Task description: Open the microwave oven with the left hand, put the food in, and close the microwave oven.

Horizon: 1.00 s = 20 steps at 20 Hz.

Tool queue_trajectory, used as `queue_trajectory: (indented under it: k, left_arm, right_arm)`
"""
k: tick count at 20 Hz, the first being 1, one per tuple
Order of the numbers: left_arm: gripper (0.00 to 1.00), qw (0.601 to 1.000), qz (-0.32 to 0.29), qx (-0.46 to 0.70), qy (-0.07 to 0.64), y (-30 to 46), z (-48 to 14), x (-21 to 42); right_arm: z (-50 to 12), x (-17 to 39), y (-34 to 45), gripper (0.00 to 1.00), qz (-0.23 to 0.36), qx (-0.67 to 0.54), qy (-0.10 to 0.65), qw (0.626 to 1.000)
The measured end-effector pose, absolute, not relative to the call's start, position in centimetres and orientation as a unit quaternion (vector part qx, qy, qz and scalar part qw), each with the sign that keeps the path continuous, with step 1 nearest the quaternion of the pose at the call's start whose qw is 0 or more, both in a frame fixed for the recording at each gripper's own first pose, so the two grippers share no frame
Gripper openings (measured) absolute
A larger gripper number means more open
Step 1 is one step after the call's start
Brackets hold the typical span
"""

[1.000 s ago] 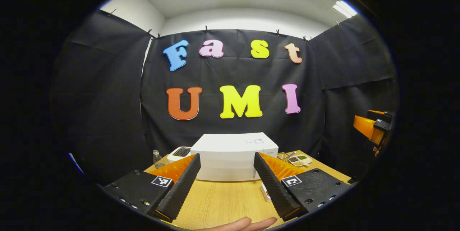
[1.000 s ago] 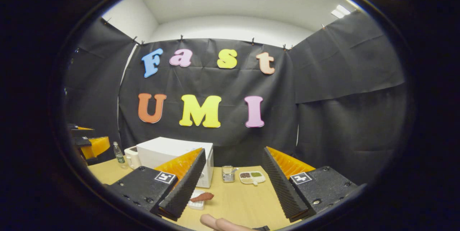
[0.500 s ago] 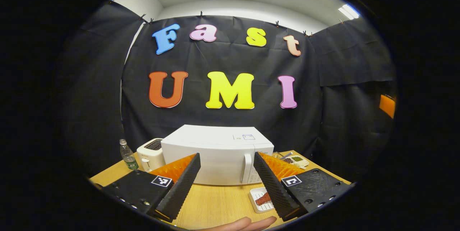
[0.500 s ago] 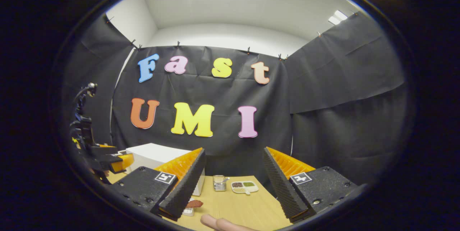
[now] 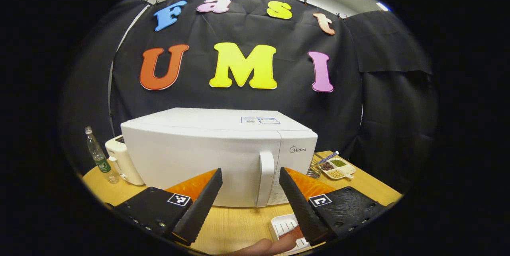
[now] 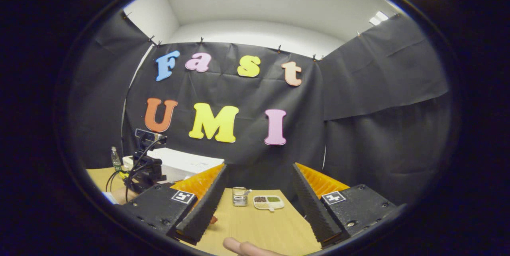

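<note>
We are holding the left gripper (image 5: 247, 204) with its two fingers spread wide apart and nothing between them, and it is pointing straight at the front of the white microwave oven (image 5: 199, 156), which is standing shut on the wooden table (image 5: 239, 224) just ahead of the fingertips. The door handle (image 5: 265, 178), a white upright bar, is lying in the gap between our fingers, a little toward the right finger and not touched by either one. Below that right finger a white tray (image 5: 281, 226) is resting on the table in front of the oven, and the reddish food (image 5: 294, 233) on it is partly hidden behind the finger. Off to the left of the oven we are seeing a white toaster (image 5: 119, 160) and, farther left, a clear bottle (image 5: 97, 155); to the right, behind the right finger, a divided dish of seeds (image 5: 338, 167) is sitting beside a small wire basket (image 5: 314, 171). A fingertip of the holding hand (image 5: 263, 247) is showing at the bottom edge. We are keeping the right gripper (image 6: 255, 208) raised above the table with its fingers likewise wide apart and holding nothing. Ahead of it, between the fingers, the same dish (image 6: 268, 201) and basket (image 6: 239, 196) are lying well apart from the tips. To its left the oven's top (image 6: 179, 162) is showing behind the left gripper's body (image 6: 145, 168), and a bit of the food (image 6: 213, 219) is peeking out beside the left finger.
</note>
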State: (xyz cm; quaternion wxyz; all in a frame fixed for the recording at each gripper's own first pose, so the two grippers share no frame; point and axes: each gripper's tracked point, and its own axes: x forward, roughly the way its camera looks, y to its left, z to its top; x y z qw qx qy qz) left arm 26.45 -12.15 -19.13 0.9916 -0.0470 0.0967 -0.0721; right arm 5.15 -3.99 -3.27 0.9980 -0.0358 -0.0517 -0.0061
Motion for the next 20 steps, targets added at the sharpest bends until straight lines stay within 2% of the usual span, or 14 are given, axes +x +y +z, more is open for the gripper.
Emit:
queue_trajectory:
  k: [3,4,7,9,10,11,12,13,14,15,16,17,18,20]
  left_arm:
    - [0.92,0.991,-0.079,-0.043,0.100,-13.4,-20.9,28.1]
    - [0.92,0.991,-0.078,-0.037,0.098,-13.6,-21.3,28.5]
    - [0.92,0.993,-0.076,-0.028,0.089,-14.4,-22.0,29.6]
    - [0.92,0.994,-0.074,-0.028,0.072,-14.7,-21.8,30.5]
    - [0.81,0.994,-0.076,-0.031,0.072,-15.1,-21.9,30.8]
    - [0.63,0.994,-0.079,-0.032,0.073,-15.3,-22.2,31.3]
    - [0.48,0.994,-0.071,-0.032,0.079,-15.2,-22.7,31.5]
    - [0.51,0.995,-0.068,-0.030,0.070,-15.1,-22.3,31.2]
    - [0.45,0.996,-0.062,-0.025,0.065,-15.0,-22.3,31.6]
    - [0.44,0.996,-0.056,-0.024,0.070,-14.7,-22.6,31.7]
    - [0.32,0.994,-0.055,-0.032,0.093,-14.8,-23.5,31.7]
    - [0.33,0.993,-0.053,-0.037,0.097,-14.8,-23.5,31.2]
    - [0.27,0.993,-0.051,-0.042,0.102,-14.9,-23.5,31.5]
    - [0.12,0.993,-0.046,-0.032,0.105,-14.8,-23.4,30.9]
  right_arm:
    - [-4.3,6.4,-4.8,0.95,-0.008,-0.033,-0.043,0.999]
    - [-4.7,6.8,-4.9,1.00,-0.004,-0.030,-0.043,0.999]
    - [-5.6,7.8,-4.9,0.96,0.012,-0.016,-0.046,0.999]
    - [-6.8,8.8,-5.4,1.00,0.010,-0.014,-0.038,0.999]
    - [-7.4,9.1,-5.6,1.00,0.008,-0.014,-0.034,0.999]
    - [-7.8,9.4,-5.7,0.96,0.006,-0.013,-0.030,0.999]
    - [-8.2,9.7,-5.8,1.00,0.007,-0.011,-0.026,1.000]
    - [-8.5,9.9,-5.8,1.00,0.012,-0.008,-0.025,1.000]
    - [-8.5,9.9,-5.6,1.00,0.017,-0.004,-0.027,0.999]
    - [-8.5,9.9,-5.7,1.00,0.020,0.000,-0.030,0.999]
    - [-8.6,9.9,-5.9,1.00,0.020,0.002,-0.033,0.999]
    - [-8.6,9.9,-6.1,0.96,0.019,0.005,-0.035,0.999]
    - [-8.9,9.9,-6.3,1.00,0.018,0.006,-0.034,0.999]
    - [-9.3,9.7,-6.6,1.00,0.015,0.007,-0.028,0.999]
